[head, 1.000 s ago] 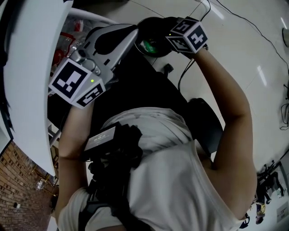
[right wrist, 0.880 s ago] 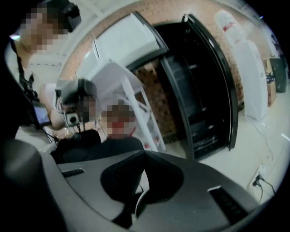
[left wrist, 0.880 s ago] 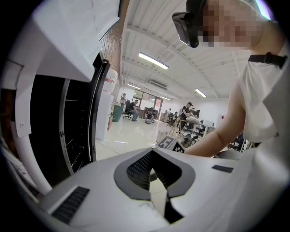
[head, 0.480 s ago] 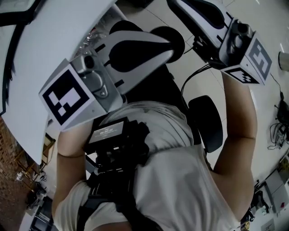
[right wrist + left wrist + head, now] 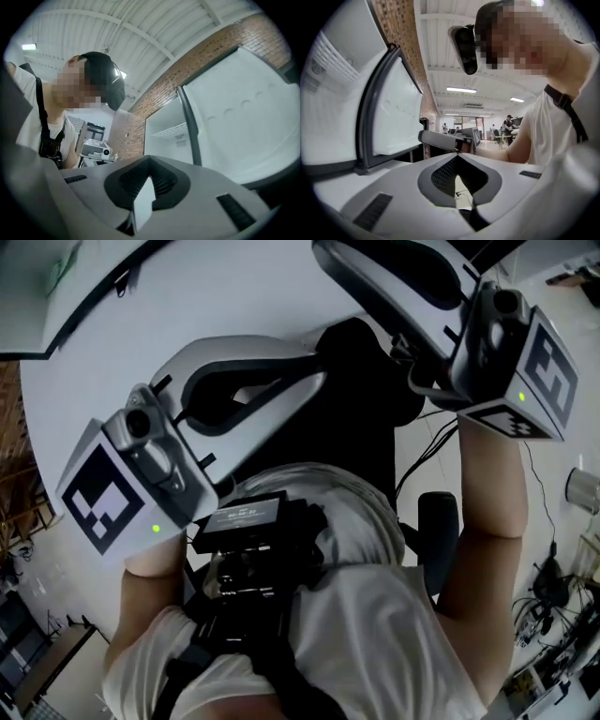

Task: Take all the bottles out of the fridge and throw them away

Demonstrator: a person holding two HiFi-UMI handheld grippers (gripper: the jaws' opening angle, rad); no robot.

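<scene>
Room: brick wall [image 5: 187, 75] and a ribbed white ceiling are framing an open workshop hall, with desks and people showing far off in the left gripper view.
Fridge: it is standing open, its white door [image 5: 243, 117] swung wide beside an inner shelf [image 5: 173, 130] that is looking bare.
Bottles: none is showing in any view, neither on the visible shelf nor in either claw. Any that remain are sitting in parts of the fridge that no camera is covering.
Left gripper [image 5: 457, 157]: its jaws are lying together with the pads meeting at the tips and nothing between them. It is pointing roughly level in front of the person's chest.
Right gripper [image 5: 149, 161]: its jaws are pressing fully closed on nothing, and it is tilting slightly upward toward the fridge.
Dark shape [image 5: 352, 371]: something black is sitting below the two claws in the head view. It is too dark to name as a bin or a bag.
Step in hand: this is reading as an empty-handed approach to the fridge to fetch a bottle.
Next move: it is calling for one claw to open and aim into a compartment where a bottle is standing, then close on the bottle's body. If the fridge is proving empty, the job is looking close to finished.
</scene>
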